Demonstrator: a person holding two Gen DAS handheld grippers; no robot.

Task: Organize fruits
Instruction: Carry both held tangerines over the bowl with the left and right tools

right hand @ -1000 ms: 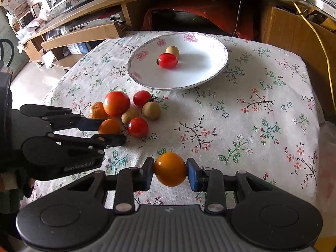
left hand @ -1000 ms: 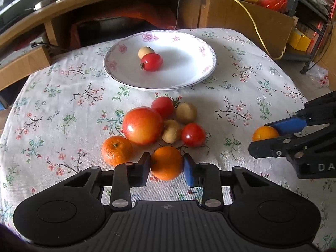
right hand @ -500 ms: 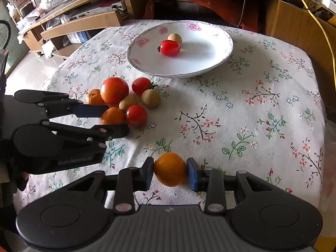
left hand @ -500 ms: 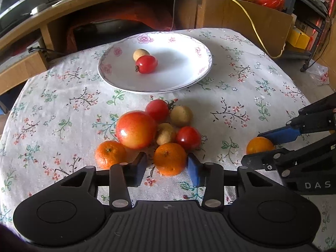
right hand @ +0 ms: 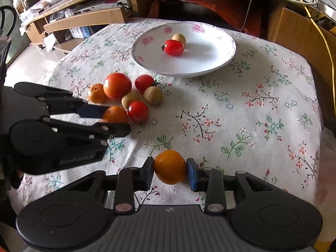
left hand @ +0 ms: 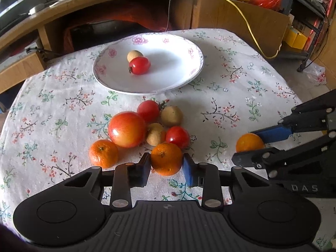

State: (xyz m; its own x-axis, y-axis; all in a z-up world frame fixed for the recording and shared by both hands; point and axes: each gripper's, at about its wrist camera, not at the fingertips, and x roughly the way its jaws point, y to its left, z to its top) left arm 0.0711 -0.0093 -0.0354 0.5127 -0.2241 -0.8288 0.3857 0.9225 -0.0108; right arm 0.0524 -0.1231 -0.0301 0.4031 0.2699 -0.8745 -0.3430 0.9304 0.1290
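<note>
A white flowered plate (left hand: 174, 67) holds a red tomato (left hand: 139, 65) and a tan round fruit (left hand: 134, 55). In front of it lies a pile: a big red fruit (left hand: 127, 129), two small tomatoes (left hand: 148, 110), two tan fruits (left hand: 171, 116) and a mandarin (left hand: 103, 153). My left gripper (left hand: 167, 163) is closing, its pads touching both sides of another mandarin (left hand: 166, 157) at the pile's near edge. My right gripper (right hand: 170, 168) is shut on a smooth orange fruit (right hand: 170, 166), held just above the cloth to the right of the pile.
The round table wears a floral cloth (right hand: 262, 105). Behind it stand a wooden desk (left hand: 105, 10) with cables, a cardboard panel (left hand: 241, 27) with a yellow cable, and a metal rack (left hand: 310, 21) at the right. The table's edge falls away at the right.
The left gripper's pads spread a little around the mandarin, then came back onto it. The right gripper kept its hold on the orange fruit and stayed in place.
</note>
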